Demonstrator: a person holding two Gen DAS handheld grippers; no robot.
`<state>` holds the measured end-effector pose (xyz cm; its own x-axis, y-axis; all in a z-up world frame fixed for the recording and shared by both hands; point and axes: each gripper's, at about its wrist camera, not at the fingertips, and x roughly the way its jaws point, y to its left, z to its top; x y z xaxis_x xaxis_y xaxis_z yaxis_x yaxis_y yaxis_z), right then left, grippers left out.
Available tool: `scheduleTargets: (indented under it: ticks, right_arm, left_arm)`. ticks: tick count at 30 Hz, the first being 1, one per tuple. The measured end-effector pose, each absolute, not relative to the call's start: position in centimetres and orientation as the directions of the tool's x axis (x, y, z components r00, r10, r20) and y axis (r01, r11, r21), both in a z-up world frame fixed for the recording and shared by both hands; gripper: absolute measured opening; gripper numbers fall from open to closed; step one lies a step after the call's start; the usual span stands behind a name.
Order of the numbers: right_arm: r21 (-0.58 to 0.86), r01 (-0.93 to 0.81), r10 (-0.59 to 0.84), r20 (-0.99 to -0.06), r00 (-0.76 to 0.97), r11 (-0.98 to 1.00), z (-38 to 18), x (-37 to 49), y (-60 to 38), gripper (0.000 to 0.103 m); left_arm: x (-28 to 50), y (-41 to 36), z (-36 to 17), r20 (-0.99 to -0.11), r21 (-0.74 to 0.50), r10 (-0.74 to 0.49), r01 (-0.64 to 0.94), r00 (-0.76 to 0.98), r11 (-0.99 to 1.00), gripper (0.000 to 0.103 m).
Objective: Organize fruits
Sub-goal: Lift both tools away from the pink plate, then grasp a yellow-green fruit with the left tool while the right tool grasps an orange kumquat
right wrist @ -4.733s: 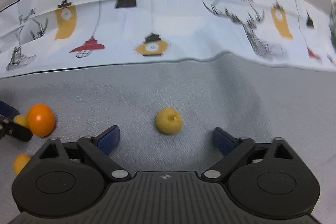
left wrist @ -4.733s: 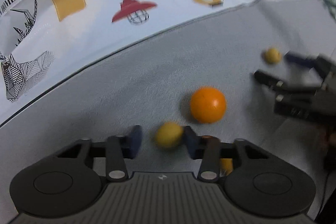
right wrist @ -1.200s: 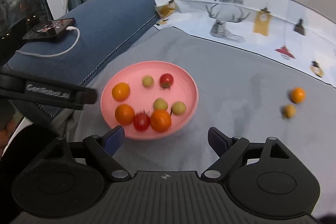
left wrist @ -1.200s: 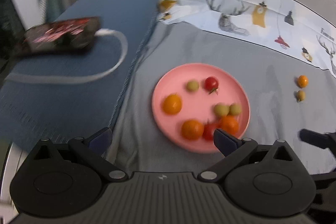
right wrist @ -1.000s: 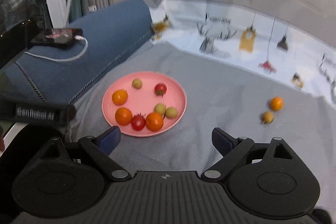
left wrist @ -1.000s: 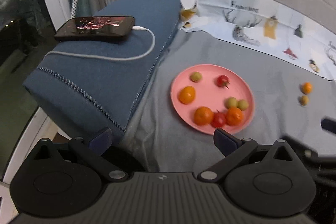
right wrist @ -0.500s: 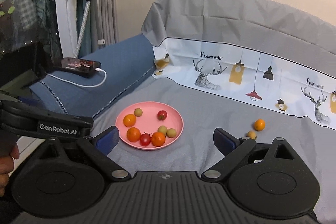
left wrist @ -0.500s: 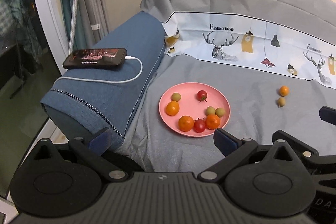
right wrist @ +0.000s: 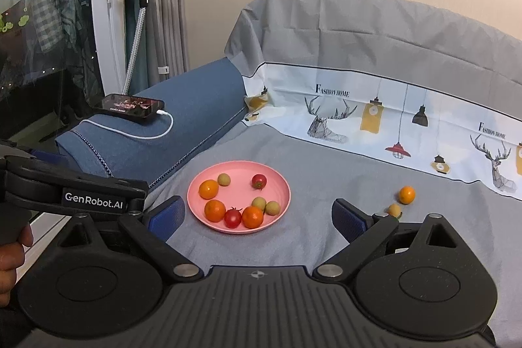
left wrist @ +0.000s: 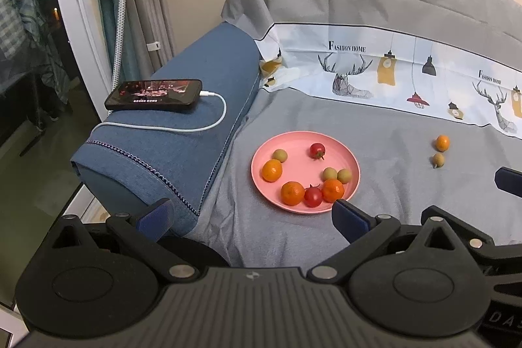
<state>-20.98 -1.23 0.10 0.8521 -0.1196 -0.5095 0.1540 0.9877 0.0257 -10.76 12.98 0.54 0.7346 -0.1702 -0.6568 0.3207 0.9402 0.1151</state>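
A pink plate point(left wrist: 349, 158) point(right wrist: 280, 181) lies on the grey sofa cover and holds several small fruits: oranges, red tomatoes and yellow-green ones. A small orange point(left wrist: 442, 142) point(right wrist: 406, 194) and a small yellow fruit point(left wrist: 438, 159) point(right wrist: 394, 210) lie on the cover to the plate's right. My left gripper point(left wrist: 251, 214) is open and empty, held back from the plate's near left. My right gripper point(right wrist: 257, 214) is open and empty, held back in front of the plate. Each gripper shows at the edge of the other's view.
A blue sofa arm point(left wrist: 182, 132) stands left of the plate, with a phone point(left wrist: 153, 94) and its white cable on top. A printed cover point(left wrist: 391, 70) lines the sofa back. Curtains and a window frame point(right wrist: 104, 22) stand at far left.
Both grippers have pulled back and up from the fruits and now take in the whole sofa seat. The fruit the left gripper was around earlier is no longer between its fingers.
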Motion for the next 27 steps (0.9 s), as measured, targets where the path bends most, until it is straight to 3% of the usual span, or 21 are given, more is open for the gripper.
scheduleTargets:
  ticks: [19,27]
  right_arm:
    - [0.056,0.194,-0.125,-0.589,0.799,0.979,-3.0,-17.4,-3.6,0.097]
    - [0.086,0.373,-0.249,-0.606,0.755,0.924,-5.8,-15.4,-10.9,0.098]
  left_arm:
    - [-6.7,11.1,-2.6,-0.748,0.136,-0.117,0.324,0.653,0.936,0.103]
    - [-3.8,8.1,-4.3,-0.801,0.176,-0.062,0.333,0.595,0.926,0.103]
